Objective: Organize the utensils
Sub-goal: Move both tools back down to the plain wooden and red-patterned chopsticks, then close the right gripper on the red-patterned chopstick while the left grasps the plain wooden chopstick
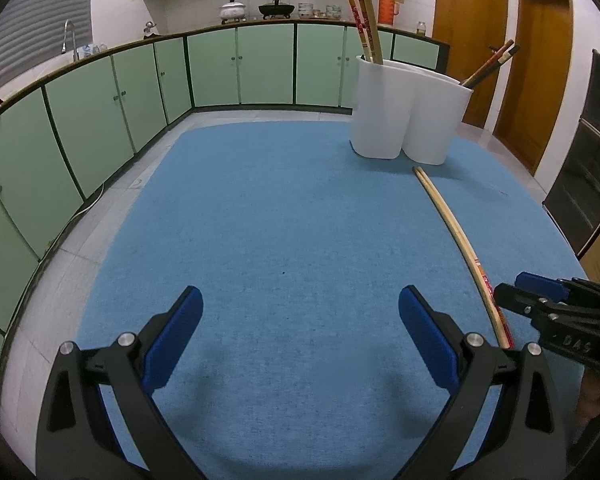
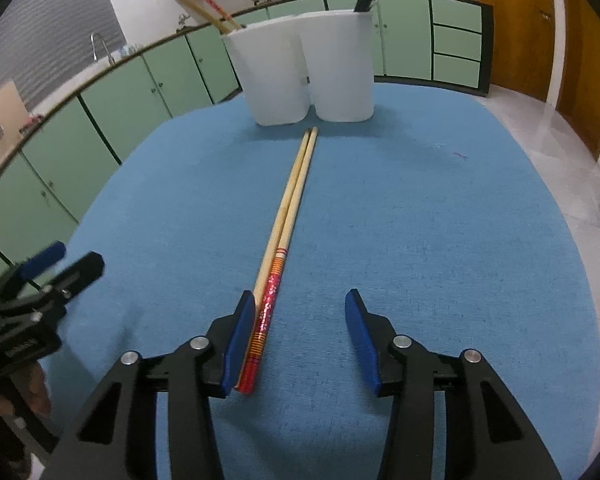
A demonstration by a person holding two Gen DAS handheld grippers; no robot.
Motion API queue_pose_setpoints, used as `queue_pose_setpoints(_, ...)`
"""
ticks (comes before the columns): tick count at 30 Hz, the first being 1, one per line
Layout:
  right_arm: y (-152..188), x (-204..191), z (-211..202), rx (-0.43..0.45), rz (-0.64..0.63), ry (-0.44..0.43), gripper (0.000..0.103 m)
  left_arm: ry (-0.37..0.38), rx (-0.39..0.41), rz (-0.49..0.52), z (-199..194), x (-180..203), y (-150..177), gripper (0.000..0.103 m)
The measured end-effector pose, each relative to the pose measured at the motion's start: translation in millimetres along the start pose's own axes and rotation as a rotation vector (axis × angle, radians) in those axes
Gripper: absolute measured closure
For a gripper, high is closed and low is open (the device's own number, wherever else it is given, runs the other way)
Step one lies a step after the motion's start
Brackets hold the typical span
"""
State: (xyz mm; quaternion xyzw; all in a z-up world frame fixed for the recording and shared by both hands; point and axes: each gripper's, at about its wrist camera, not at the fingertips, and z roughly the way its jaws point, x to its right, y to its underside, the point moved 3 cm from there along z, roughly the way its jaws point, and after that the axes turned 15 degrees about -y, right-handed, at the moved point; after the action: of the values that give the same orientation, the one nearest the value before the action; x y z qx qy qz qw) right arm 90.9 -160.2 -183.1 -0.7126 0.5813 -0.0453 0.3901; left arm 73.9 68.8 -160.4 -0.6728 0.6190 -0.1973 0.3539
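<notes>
Fingers (image 2: 242, 340) on my right gripper (image 2: 300, 340) stand partly apart around the red-decorated ends of one pair of chopsticks (image 2: 290, 208); the left pad touches the pair, the right pad is clear of it, so nothing is clamped. My left gripper (image 1: 300, 336) sits wide, with only blue mat (image 1: 280, 220) between its fingers.

I count two sticks lying side by side on the mat, tips pointing at the holder (image 2: 300, 68), ending just short of its base. That holder is one white piece with two compartments: the left holds two red-and-bamboo sticks, the right some dark sticks whose number I cannot tell.

Around the pair the mat is bare on both sides, and the left gripper is well apart from it. Beyond the mat's rounded edge I see pale floor tiles (image 1: 112, 208), then green cabinets (image 1: 240, 68).
</notes>
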Motion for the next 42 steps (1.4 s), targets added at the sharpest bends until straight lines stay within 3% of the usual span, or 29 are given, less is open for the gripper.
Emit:
queue_pose_setpoints(5, -2.9, 1.5, -0.3, 0.01, -0.014, 0.051, 0.058, 0.0, -0.003, 0.0, 0.2, 0.0, 1.3, 0.008)
queue_pose_setpoints(8, -1.5, 9.3, -2.4, 0.004, -0.014, 0.093, 0.065, 0.0, -0.006, -0.004, 0.7, -0.4, 1.2, 0.008)
queue_pose_setpoints(15, -3.9, 5.7, -4.2, 0.012, 0.02, -0.002, 0.063, 0.002, -0.008, -0.001, 1.1, 1.9, 1.9, 0.008)
queue_pose_setpoints(27, -4.5, -4.6, 6.4, -0.028, -0.053, 0.062, 0.061, -0.002, -0.012, -0.011, 2.5, -1.9, 1.6, 0.008)
queue_pose_setpoints(29, -4.4, -5.4, 6.2, -0.028, -0.061, 0.065, 0.064, -0.002, -0.014, -0.012, 3.1, -1.5, 1.6, 0.008)
queue_pose_setpoints(34, -3.5, -9.4, 7.4, -0.033, -0.068, 0.018, 0.096, -0.003, -0.017, -0.005, 3.9, 0.1, 1.9, 0.008)
queue_pose_setpoints(42, 3.6, 7.2, -7.6, -0.013, 0.0, 0.021, 0.098, -0.001, -0.012, -0.003, 2.3, 3.5, 1.6, 0.008)
